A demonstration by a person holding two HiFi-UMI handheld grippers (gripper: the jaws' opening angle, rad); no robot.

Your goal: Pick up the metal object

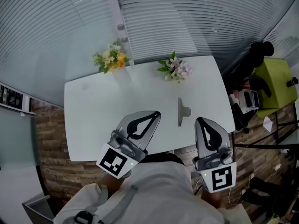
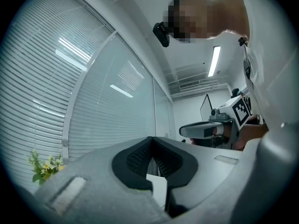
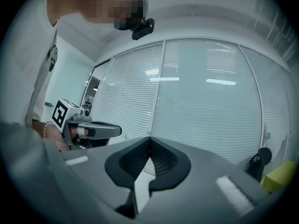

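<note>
The metal object (image 1: 181, 111), a grey disc with a short stem, lies on the white table (image 1: 93, 120) right of centre, near the front edge. My left gripper (image 1: 156, 114) is held over the table's front edge, left of the object and apart from it, jaws shut with nothing in them. My right gripper (image 1: 198, 120) hovers just right of the object, also shut and holding nothing. In the left gripper view the left gripper (image 2: 150, 140) has its tips together, with the right gripper (image 2: 205, 130) beyond. The right gripper view shows the right gripper (image 3: 149, 140) closed. The object is hidden in both gripper views.
Yellow flowers (image 1: 112, 57) and pink flowers (image 1: 176, 70) lie at the table's far edge, below window blinds (image 1: 163, 22). A green seat (image 1: 275, 85) with dark gear and cables stands to the right. The person's torso (image 1: 159, 195) fills the near side.
</note>
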